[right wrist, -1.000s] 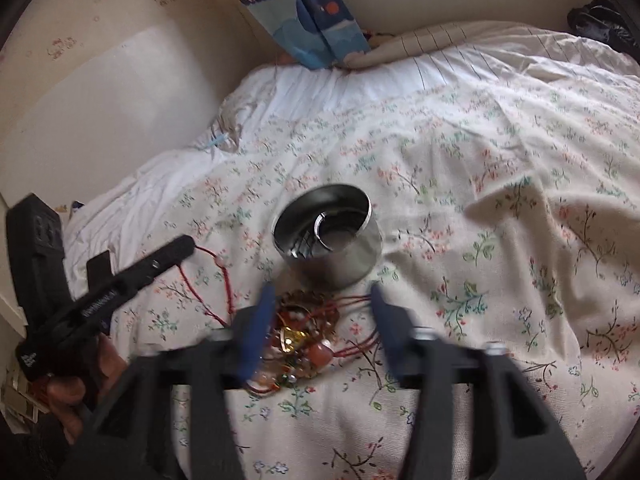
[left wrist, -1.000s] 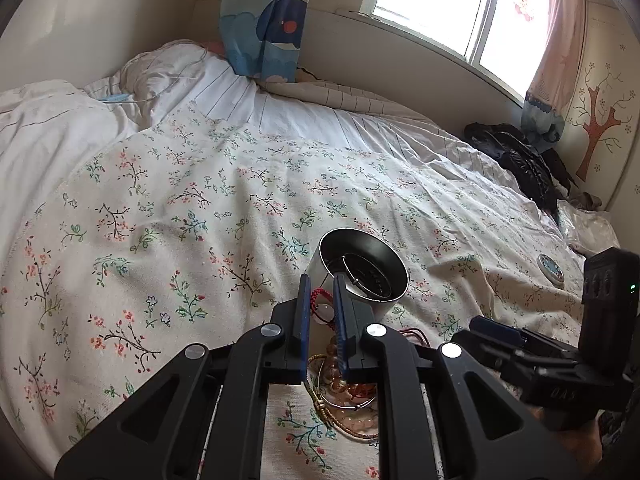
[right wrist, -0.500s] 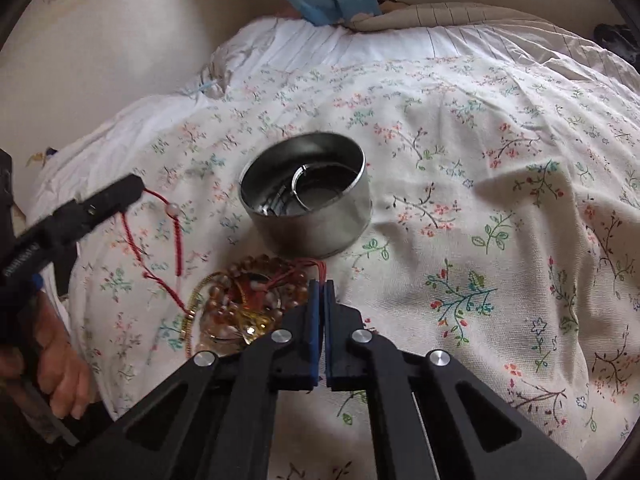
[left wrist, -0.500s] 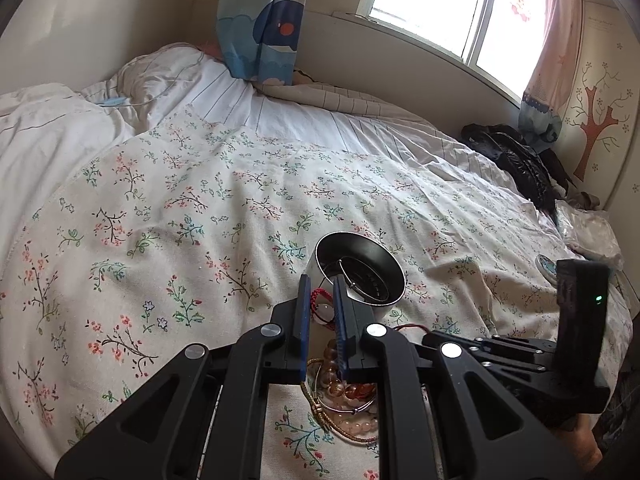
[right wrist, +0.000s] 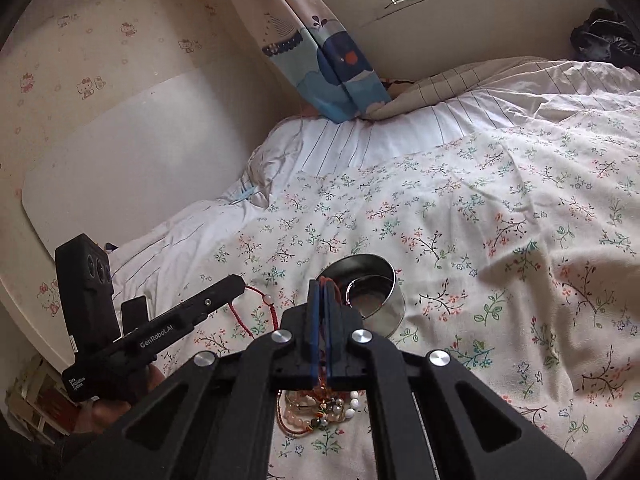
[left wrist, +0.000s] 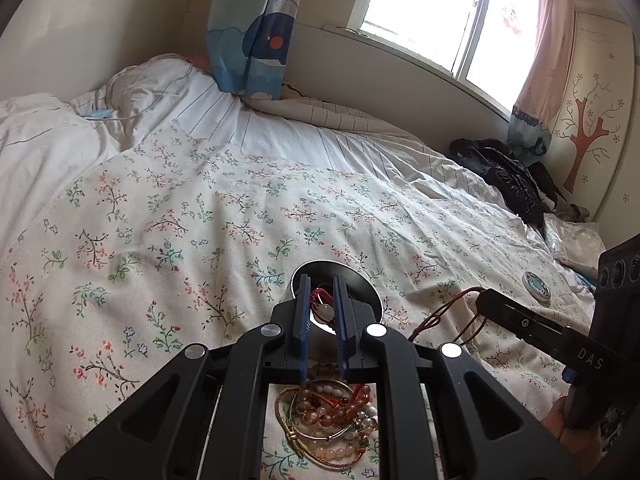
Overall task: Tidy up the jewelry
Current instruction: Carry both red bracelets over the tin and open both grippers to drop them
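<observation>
Hidden in part behind the left gripper: the metal tin, its near wall and most of its inside covered. Cut off by the frame beneath both wrists: the jewelry pile, individual pieces tangled beyond telling apart. Too small to read: the round disc on the floral bedspread.

Metal tin and bead pile crowd both tools; floral quilt elsewhere open
</observation>
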`<state>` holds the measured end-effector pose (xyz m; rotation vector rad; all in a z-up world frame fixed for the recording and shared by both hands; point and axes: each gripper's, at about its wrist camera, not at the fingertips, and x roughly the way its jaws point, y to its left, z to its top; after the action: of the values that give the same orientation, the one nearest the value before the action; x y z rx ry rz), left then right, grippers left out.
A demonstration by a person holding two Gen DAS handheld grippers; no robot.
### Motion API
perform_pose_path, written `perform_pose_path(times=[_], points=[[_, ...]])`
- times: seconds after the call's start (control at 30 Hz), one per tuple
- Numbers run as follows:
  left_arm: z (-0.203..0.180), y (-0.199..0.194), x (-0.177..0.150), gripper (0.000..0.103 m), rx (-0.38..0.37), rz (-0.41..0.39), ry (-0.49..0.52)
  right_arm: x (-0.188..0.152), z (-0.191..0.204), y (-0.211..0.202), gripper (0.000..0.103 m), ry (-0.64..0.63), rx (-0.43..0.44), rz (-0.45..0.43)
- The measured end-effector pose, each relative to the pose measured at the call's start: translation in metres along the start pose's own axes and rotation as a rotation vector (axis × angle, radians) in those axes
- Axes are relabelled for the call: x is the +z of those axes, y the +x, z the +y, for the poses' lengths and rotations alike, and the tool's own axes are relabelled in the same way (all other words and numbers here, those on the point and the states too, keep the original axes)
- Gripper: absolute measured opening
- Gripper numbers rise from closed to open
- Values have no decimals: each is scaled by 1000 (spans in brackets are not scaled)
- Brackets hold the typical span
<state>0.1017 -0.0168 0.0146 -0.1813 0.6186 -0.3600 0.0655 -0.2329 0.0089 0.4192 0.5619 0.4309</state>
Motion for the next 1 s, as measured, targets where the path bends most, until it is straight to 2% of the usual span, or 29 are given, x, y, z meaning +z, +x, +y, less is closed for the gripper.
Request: perform_pose_path(times=[0.57,1.0], points=[[-16,38,20,10,-21,9,10,33,3,29,3,-26,26,-29],[-14,53,23,10,-20,18,9,41,2,52,3,-55,19,-12]])
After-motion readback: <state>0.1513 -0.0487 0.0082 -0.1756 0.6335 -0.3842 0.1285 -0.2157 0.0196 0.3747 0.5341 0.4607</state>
